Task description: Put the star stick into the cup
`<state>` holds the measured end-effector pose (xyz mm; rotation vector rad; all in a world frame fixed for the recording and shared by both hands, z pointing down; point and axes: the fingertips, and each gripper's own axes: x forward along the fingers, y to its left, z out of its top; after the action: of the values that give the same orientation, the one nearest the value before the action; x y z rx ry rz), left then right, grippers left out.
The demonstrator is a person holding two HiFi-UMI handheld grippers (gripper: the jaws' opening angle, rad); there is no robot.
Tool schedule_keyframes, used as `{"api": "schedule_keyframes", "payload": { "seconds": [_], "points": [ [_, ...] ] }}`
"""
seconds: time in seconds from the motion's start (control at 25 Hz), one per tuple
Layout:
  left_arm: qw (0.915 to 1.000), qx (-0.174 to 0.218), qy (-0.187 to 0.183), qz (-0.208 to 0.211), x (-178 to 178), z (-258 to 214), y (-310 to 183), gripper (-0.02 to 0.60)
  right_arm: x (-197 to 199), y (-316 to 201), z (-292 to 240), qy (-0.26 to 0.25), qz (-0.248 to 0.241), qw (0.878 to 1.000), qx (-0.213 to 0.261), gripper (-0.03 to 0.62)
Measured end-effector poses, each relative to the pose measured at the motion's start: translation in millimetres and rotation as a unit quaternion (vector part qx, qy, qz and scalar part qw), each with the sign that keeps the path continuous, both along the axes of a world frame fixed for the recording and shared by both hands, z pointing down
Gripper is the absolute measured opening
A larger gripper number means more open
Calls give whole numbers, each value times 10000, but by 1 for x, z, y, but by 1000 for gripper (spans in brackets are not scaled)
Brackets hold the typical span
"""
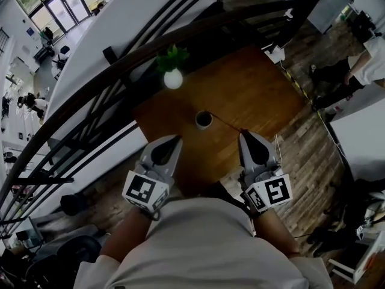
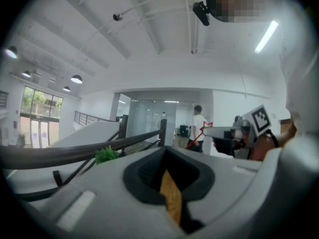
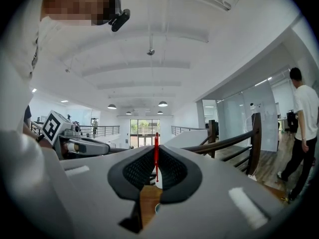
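A dark cup (image 1: 203,120) stands near the middle of the small wooden table (image 1: 252,89). My right gripper (image 1: 243,135) hovers over the table's near edge, shut on the thin red star stick (image 1: 225,123), which reaches forward-left toward the cup. In the right gripper view the stick (image 3: 156,156) stands upright between the closed jaws of the right gripper (image 3: 156,147), with the cup's rim (image 3: 157,208) low behind. My left gripper (image 1: 175,139) is beside it at the left, jaws together and holding nothing. From the left gripper (image 2: 164,149) view, the star (image 2: 207,127) shows at the right gripper's tip.
A green plant in a white vase (image 1: 172,77) stands on the table beyond the cup. A dark stair railing (image 1: 120,71) runs along the table's left and far sides. A person (image 1: 361,65) stands at the right on the wooden floor. A white object (image 1: 274,54) lies at the table's far corner.
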<state>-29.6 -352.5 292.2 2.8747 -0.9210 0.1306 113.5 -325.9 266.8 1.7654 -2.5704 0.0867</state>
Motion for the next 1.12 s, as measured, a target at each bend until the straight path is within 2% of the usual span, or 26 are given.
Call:
{"api": "schedule_keyframes", "payload": {
  "seconds": [0.28,0.4,1.12],
  "points": [
    [9992,31,29,-388,-13,-9,-32,1,2,-38,8,-77,-147,9998,-145,23],
    [9984,-82,-17,-564,-14,-5,-52,0,5,-61,12,-99,-292,9993,-214,21],
    [9915,-659,-214,-1100,4,69,-120,0,22,-138,101,129,-1068,9883,-1080,23]
  ]
}}
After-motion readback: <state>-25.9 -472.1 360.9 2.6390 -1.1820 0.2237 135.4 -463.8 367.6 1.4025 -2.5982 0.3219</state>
